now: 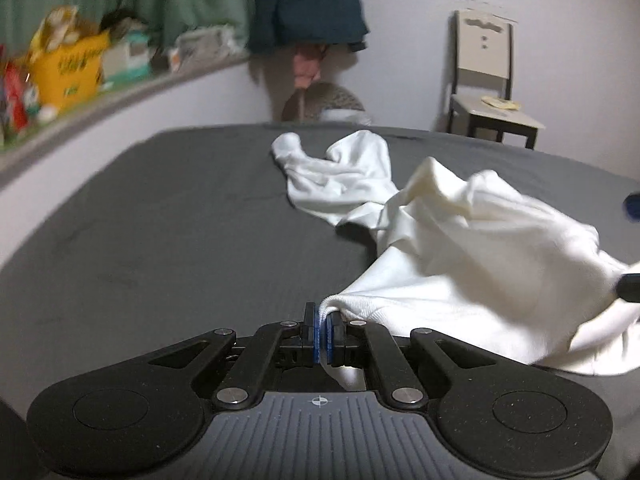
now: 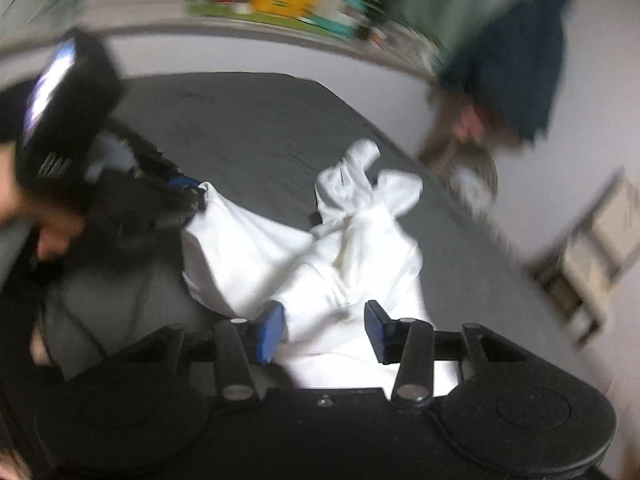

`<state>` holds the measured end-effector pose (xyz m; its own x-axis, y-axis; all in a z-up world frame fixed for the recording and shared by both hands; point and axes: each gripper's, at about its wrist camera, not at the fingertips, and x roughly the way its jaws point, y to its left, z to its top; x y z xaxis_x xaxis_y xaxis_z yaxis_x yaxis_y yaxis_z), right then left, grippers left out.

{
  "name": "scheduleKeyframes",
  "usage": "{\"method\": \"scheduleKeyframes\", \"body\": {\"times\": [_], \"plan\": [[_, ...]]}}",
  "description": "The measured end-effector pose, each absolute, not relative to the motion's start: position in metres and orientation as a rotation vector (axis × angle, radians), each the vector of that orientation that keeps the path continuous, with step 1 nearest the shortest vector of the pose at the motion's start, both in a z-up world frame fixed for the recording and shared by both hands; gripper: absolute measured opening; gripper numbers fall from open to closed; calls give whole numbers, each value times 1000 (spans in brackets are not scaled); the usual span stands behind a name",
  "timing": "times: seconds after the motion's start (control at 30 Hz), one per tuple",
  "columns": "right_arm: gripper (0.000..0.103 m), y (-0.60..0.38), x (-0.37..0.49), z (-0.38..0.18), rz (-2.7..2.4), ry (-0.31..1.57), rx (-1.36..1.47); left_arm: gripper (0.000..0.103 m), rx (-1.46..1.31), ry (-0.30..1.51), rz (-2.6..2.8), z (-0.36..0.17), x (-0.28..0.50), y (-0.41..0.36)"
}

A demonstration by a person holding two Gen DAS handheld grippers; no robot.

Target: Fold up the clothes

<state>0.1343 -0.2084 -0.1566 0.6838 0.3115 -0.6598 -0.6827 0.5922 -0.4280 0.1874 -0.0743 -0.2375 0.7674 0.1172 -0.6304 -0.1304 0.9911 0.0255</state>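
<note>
Left hand-held gripper [image 1: 323, 330]: clamped on a ribbed hem of the white garment [image 1: 460, 248].
Right hand-held gripper [image 2: 326, 330]: jaws held apart, cloth seen between them, unpinched.
White garment: crumpled on the grey bed [image 1: 160, 220].

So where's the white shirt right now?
The white shirt lies crumpled on the grey bed, right of centre; the left gripper pinches its hem.

dim room; right view motion-blurred; fisheye edges dark, warped

Garment [image 1: 460, 240] on bed [image 1: 160, 220]; chair [image 1: 486, 76] behind; shelf [image 1: 120, 92] left.
</note>
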Motion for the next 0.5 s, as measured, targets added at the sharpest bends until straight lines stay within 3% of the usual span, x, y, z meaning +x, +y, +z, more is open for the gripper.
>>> {"method": "scheduleKeyframes", "body": {"times": [0.1, 0.27, 0.5], "plan": [[56, -216, 136, -152, 687, 453, -1006, 4, -16, 680, 133, -243, 184, -77], [57, -216, 150, -162, 810, 354, -1580, 4, -16, 682, 131, -237, 176, -78], [57, -227, 144, -217, 1104, -115, -2430, 4, 12, 646, 112, -227, 166, -84]]}}
